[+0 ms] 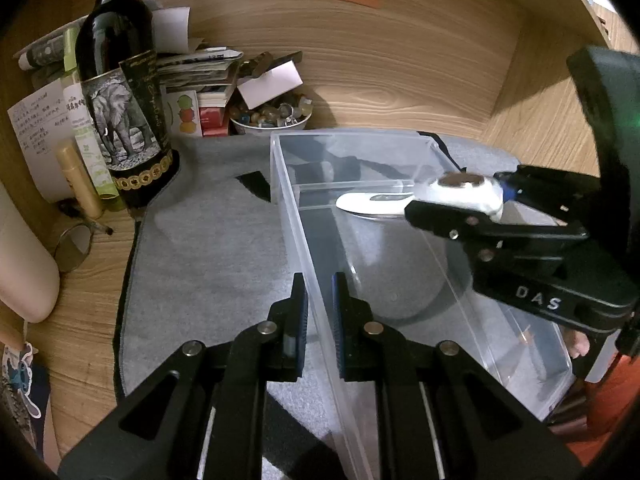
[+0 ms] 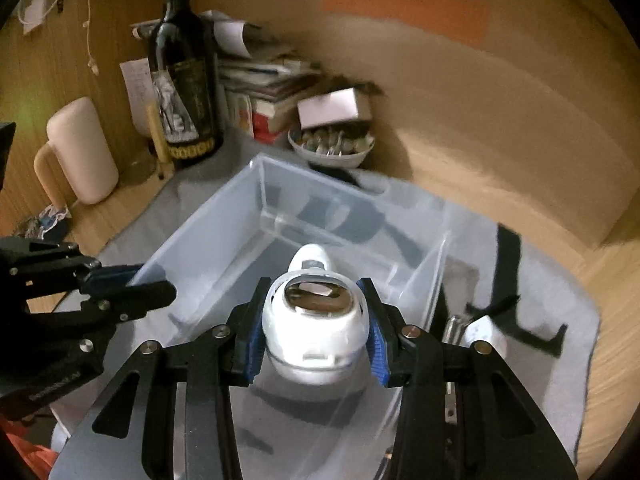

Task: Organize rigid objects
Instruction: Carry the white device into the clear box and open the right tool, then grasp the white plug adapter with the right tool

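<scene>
My right gripper (image 2: 316, 320) holds a white plastic handheld device with a round opening on top (image 2: 316, 328), jaws pressed on both its sides, above the interior of the clear plastic storage bin (image 2: 208, 240). The device's narrow tip points toward the bin's far end. My left gripper (image 1: 320, 312) has jaws set narrowly astride the bin's left wall (image 1: 304, 240); contact with the wall: cannot tell. The bin sits on a grey felt mat (image 1: 208, 248) on the wooden bench (image 1: 400, 80). A dark wine bottle with an elephant label (image 1: 120, 120) stands at the mat's far left corner, well apart from the bin.
</scene>
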### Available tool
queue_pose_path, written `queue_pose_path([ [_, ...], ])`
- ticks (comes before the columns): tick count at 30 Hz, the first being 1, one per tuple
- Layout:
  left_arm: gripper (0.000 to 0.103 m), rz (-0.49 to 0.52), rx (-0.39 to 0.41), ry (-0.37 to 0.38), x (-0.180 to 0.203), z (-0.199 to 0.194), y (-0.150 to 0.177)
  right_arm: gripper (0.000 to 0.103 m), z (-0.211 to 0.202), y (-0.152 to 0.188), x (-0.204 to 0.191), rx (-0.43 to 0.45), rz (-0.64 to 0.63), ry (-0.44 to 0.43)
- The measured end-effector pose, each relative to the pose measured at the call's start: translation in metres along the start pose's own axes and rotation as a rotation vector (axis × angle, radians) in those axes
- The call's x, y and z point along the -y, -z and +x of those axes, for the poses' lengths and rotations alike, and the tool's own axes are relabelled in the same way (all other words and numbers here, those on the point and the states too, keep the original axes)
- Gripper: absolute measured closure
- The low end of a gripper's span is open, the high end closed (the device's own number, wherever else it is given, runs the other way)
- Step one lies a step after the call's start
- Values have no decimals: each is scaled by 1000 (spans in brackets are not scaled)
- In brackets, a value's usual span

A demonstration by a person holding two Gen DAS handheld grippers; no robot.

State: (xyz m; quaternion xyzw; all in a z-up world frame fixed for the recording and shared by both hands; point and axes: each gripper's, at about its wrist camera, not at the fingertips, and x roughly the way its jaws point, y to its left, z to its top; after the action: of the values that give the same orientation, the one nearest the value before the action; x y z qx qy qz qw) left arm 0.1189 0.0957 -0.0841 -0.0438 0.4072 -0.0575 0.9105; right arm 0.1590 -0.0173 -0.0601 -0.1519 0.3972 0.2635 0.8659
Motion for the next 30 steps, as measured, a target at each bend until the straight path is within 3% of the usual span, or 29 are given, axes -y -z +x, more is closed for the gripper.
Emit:
queue_pose_path([
  [10,91,-3,-1,11,-1,0,0,63,2,4,-6,-39,-34,-40],
  [13,91,2,-3,5,0,0,0,51,-5,5,-4,-20,-26,-38],
  [16,91,-1,-4,9,-1,1,0,47,-14,4,-1,12,-19,-26],
  [17,91,-3,-5,9,-1,1,-1,45,-19,4,1,28,-12,-15],
  [19,91,-4,-5,9,-1,1,-1,31,-26,4,7,52,-4,6],
  [21,91,-3,-5,8,-1,1,-1,26,-33,3,14,81,9,40],
  [30,91,2,-9,5,0,2,-1,21,-63,11,78,137,162,213],
])
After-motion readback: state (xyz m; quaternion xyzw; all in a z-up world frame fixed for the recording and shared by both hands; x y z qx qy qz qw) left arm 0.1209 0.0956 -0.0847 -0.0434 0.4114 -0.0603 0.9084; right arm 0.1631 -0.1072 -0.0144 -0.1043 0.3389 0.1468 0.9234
